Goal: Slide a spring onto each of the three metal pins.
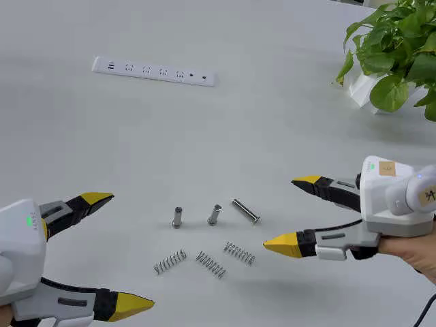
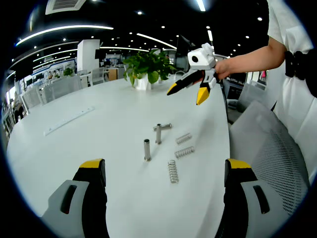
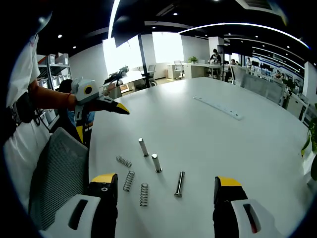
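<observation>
Three metal pins rest mid-table: two stand upright (image 1: 177,216) (image 1: 214,214) and a third pin (image 1: 246,210) lies on its side. In front of them lie three springs (image 1: 169,261) (image 1: 210,264) (image 1: 239,253). My left gripper (image 1: 112,252) hovers at the lower left, open and empty. At the right my right gripper (image 1: 295,212) is open too, its yellow tips just right of the lying pin. The left gripper view has the pins (image 2: 147,149) and springs (image 2: 172,170) ahead of its jaws. The right gripper view has a pin (image 3: 179,183) and springs (image 3: 144,194) between its jaws.
A white power strip (image 1: 154,71) lies at the back of the white table (image 1: 272,122). A potted green plant (image 1: 398,48) stands at the back right corner. A mesh chair (image 3: 57,173) sits by the table's near edge.
</observation>
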Tool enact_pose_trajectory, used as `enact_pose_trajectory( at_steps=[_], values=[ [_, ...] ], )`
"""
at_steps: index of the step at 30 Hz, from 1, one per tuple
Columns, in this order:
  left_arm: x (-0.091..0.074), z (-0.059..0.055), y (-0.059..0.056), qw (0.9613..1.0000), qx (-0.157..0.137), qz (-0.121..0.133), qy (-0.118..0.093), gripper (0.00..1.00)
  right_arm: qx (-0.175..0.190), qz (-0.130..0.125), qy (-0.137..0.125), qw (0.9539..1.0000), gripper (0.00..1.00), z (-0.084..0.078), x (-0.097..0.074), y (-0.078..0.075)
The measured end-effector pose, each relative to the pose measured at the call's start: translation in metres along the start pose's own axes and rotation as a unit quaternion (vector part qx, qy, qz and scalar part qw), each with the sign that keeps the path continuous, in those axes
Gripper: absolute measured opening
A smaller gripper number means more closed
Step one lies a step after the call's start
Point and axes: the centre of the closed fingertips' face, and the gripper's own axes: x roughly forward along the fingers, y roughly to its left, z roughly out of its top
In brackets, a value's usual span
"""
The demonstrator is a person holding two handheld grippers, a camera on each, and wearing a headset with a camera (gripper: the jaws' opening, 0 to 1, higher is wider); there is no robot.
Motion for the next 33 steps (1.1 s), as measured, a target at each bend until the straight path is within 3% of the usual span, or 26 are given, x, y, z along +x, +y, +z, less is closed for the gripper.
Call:
enact_pose_trajectory(
  at_steps=[7, 10, 20, 23, 28, 33],
  values=[
    [0.003, 0.001, 0.004, 1.0, 0.0, -0.002, -0.002, 0.99, 0.01, -0.003, 0.016, 0.9998, 0.7, 0.008, 0.018, -0.013],
    [0.004, 0.001, 0.005, 1.0, -0.003, -0.002, -0.004, 0.99, 0.024, -0.003, 0.038, 0.999, 0.67, 0.006, 0.026, -0.019],
    [0.004, -0.002, 0.009, 0.9998, -0.015, 0.002, -0.01, 0.99, 0.015, -0.011, 0.089, 0.9959, 0.64, -0.002, 0.052, -0.036],
    [0.005, -0.003, 0.009, 0.9997, -0.021, 0.004, -0.012, 0.99, 0.027, -0.008, 0.105, 0.9941, 0.56, -0.006, 0.059, -0.037],
    [0.005, -0.005, 0.01, 0.9995, -0.028, 0.008, -0.016, 0.99, 0.017, -0.007, 0.136, 0.9905, 0.43, -0.013, 0.071, -0.039],
    [0.004, -0.006, 0.011, 0.9991, -0.036, 0.012, -0.02, 0.99, 0.026, -0.006, 0.146, 0.989, 0.3, -0.014, 0.079, -0.04]
  ],
)
